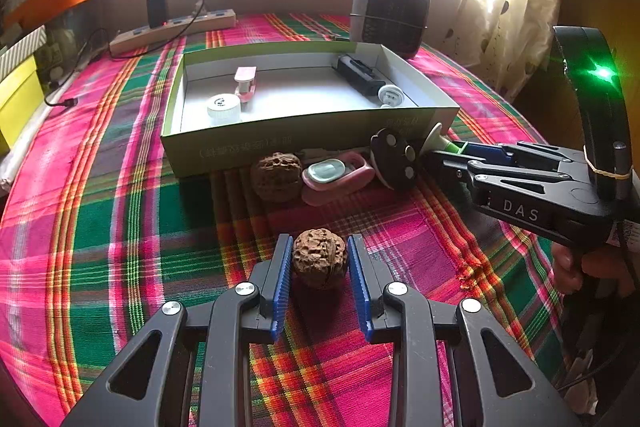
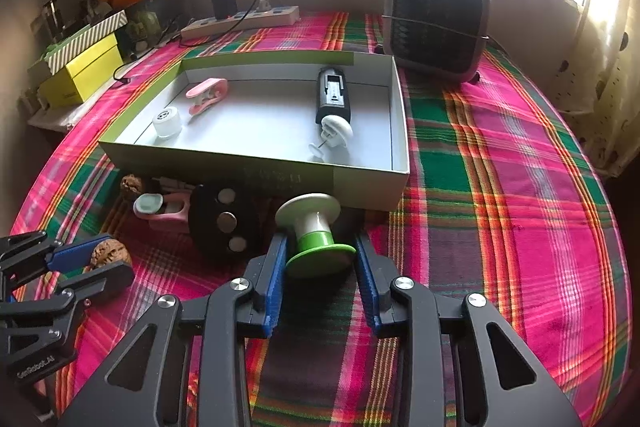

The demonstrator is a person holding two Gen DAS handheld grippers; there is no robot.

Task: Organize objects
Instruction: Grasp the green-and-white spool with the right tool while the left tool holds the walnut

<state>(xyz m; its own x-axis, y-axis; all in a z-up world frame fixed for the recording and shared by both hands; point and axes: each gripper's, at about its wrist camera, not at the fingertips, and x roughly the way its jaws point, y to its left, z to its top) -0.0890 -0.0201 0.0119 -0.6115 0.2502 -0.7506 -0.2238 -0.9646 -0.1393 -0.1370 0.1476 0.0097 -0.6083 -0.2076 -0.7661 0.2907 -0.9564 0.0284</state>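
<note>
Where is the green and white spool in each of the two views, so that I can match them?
Left wrist view: the green and white spool is at the right, between the fingers of the right gripper, in front of the box's near right corner.
Right wrist view: the spool is at lower centre, between the blue fingers.
Shared landmark: the open box just behind it.

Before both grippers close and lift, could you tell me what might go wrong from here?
1. The walnut between the open left gripper fingers is round and may squirt out.
2. The green-and-white spool in the open right gripper lies beside the black magnet disc, which could get knocked.
</note>
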